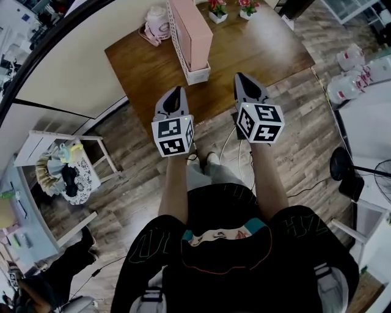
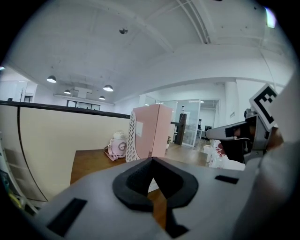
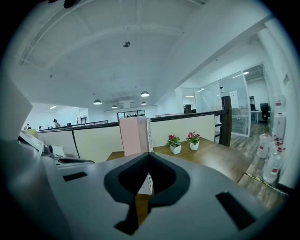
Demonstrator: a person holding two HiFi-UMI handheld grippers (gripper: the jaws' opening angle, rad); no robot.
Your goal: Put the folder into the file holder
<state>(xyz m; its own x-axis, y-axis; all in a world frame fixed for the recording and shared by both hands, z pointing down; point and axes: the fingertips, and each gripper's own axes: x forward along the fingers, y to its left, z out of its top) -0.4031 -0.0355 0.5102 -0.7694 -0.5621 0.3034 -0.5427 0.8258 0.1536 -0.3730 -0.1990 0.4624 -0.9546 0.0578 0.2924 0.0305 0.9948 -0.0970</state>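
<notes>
While one folder (image 1: 193, 29) apparently occupies one file holder (image 1: 198, 75), two flowerpots (image 1: 217, 14) (image 1: 247, 10) stand beyond.

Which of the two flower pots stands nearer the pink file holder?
The left pot in the right gripper view, beside the file holder; the other pot stands farther right.

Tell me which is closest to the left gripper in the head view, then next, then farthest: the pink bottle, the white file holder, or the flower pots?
Starting from the left gripper:
1. The white file holder, just ahead and a little to the right, with the pink folder standing in it.
2. The pink bottle, farther back on the left.
3. The flower pots, at the far edge, off to the right.
</notes>
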